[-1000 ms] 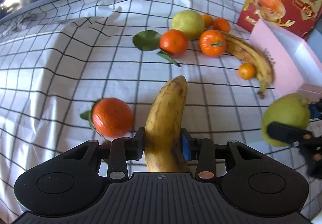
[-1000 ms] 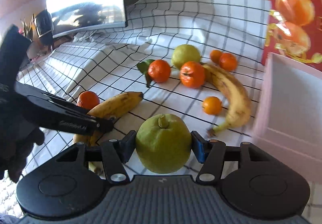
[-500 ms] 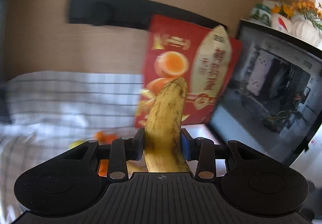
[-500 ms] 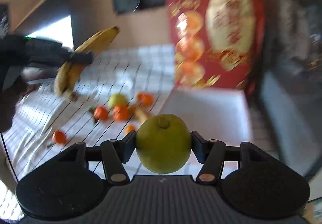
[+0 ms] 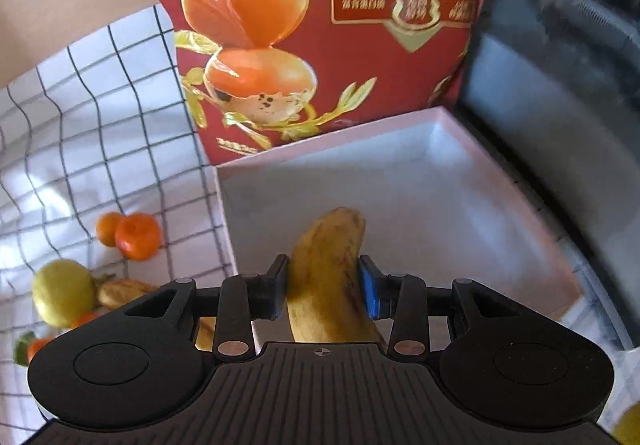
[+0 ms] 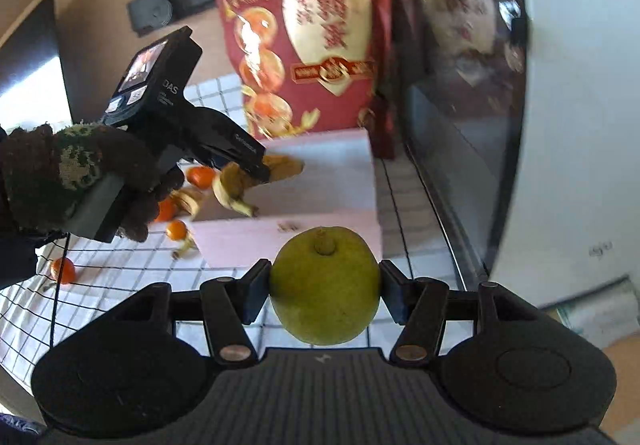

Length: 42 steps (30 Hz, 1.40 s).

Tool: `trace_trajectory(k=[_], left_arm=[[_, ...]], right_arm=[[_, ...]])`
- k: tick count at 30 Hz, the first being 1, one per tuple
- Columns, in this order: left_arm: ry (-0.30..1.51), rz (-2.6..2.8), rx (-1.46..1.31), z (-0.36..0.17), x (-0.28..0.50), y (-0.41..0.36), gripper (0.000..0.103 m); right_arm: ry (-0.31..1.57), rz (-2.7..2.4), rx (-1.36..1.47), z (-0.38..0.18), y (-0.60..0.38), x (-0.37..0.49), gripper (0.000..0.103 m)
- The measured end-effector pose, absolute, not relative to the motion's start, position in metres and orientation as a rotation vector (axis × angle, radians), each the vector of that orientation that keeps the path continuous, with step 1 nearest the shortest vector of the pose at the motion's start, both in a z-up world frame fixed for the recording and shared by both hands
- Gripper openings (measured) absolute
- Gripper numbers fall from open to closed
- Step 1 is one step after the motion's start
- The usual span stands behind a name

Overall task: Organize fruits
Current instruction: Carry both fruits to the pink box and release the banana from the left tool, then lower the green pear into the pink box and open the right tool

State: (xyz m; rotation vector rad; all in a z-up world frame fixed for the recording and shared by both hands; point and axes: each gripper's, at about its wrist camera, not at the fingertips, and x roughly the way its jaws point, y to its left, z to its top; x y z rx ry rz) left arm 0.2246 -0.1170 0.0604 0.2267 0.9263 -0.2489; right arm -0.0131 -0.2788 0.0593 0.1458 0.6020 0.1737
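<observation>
The pink box [image 5: 420, 181] lies open on the checked cloth [image 5: 80, 133], apparently to collect the fruit. The left gripper [image 5: 323, 287] clamps a banana [image 5: 326, 265] over the box's near-left part, tip pointing in. The right gripper [image 6: 325, 291] grips a green pear [image 6: 325, 287] just short of the box's near wall, probably waiting its turn

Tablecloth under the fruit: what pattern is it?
The tablecloth is white with a thin black grid of squares, clearest in the left wrist view.
</observation>
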Motion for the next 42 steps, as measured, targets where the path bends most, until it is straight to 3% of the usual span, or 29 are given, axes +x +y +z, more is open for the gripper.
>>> trace_trajectory(k=[4, 14, 23, 35, 42], left_arm=[[0.878, -0.181, 0.332, 0.046, 0.227, -0.123, 0.042], [1.027, -0.271, 0.207, 0.053, 0.217, -0.095, 0.042], [0.845, -0.292, -0.041, 0.088, 0.195, -0.042, 0.040], [0.815, -0.242, -0.197, 0.077, 0.077, 0.035, 0.039], [0.907, -0.212, -0.245, 0.042, 0.027, 0.056, 0.039]], right_arm=[[0.635, 0.177, 0.166, 0.051, -0.281, -0.005, 0.058], [0.667, 0.225, 0.141, 0.047, -0.267, 0.003, 0.058], [0.664, 0.253, 0.126, 0.049, -0.262, 0.017, 0.058], [0.620, 0.386, 0.088, 0.080, -0.221, 0.088, 0.058], [0.776, 0.389, 0.159, 0.046, -0.194, 0.168, 0.058]])
